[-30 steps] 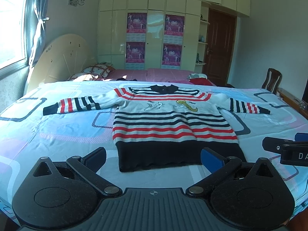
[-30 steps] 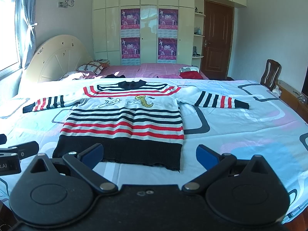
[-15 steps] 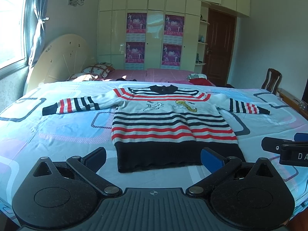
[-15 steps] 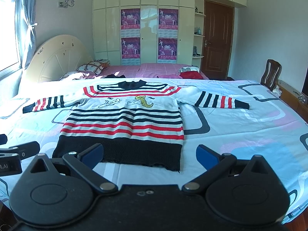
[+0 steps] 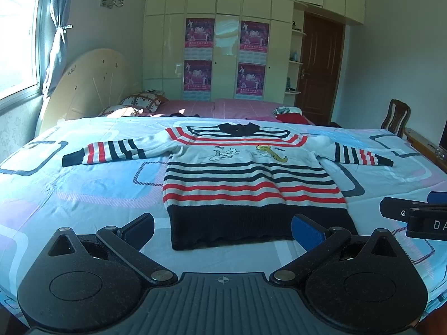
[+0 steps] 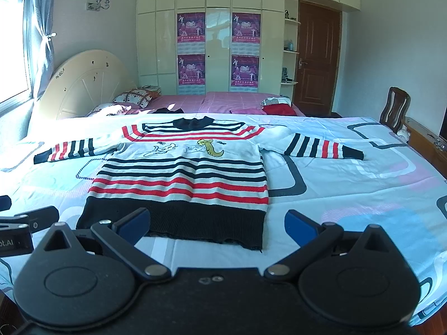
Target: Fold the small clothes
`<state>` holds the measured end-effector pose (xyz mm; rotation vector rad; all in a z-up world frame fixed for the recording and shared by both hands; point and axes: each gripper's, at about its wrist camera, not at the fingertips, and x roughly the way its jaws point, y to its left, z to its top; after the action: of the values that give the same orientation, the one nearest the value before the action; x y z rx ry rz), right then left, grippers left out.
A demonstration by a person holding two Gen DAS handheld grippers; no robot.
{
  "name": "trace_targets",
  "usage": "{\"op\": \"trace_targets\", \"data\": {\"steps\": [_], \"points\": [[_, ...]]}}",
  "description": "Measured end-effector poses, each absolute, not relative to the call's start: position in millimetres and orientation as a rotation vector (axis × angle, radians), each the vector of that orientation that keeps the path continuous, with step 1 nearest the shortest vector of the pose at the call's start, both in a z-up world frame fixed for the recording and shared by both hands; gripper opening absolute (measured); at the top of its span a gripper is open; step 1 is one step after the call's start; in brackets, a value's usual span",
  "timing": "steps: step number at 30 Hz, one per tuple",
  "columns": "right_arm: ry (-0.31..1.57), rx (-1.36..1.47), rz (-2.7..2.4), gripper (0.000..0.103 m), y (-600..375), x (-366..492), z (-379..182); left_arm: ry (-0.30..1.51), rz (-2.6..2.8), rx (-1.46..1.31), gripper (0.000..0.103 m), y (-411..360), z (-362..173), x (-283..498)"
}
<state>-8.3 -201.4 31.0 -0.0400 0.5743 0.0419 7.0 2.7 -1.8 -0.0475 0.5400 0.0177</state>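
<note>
Knitwear slips: the striped red, black and white knitted sweater (image 5: 245, 184) lies flat, unfolded, sleeves spread, on the pale blue patterned bedsheet (image 5: 83, 189), which could bunch up if a pad pinches it too. Left gripper (image 5: 222, 231) hangs near the ribbed black hem, spread wide, empty. Right gripper (image 6: 216, 227) likewise gapes, holding nothing.

One striped sweater (image 5: 245, 178) lies on the bed (image 5: 83, 195). Four posters (image 5: 199, 36) hang on the wardrobe, upper centre. Two pillows (image 5: 144, 101), one chair (image 5: 395, 117), two grippers (image 5: 222, 230).
</note>
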Motion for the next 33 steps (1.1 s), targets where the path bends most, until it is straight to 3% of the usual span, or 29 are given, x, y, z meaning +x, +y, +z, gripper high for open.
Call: {"op": "trace_targets", "data": {"steps": [33], "points": [[0.574,-0.039,0.043,0.103,-199.1,-7.0,31.9,0.540,0.023,-0.051,0.103,1.6,-2.0,5.3]]}}
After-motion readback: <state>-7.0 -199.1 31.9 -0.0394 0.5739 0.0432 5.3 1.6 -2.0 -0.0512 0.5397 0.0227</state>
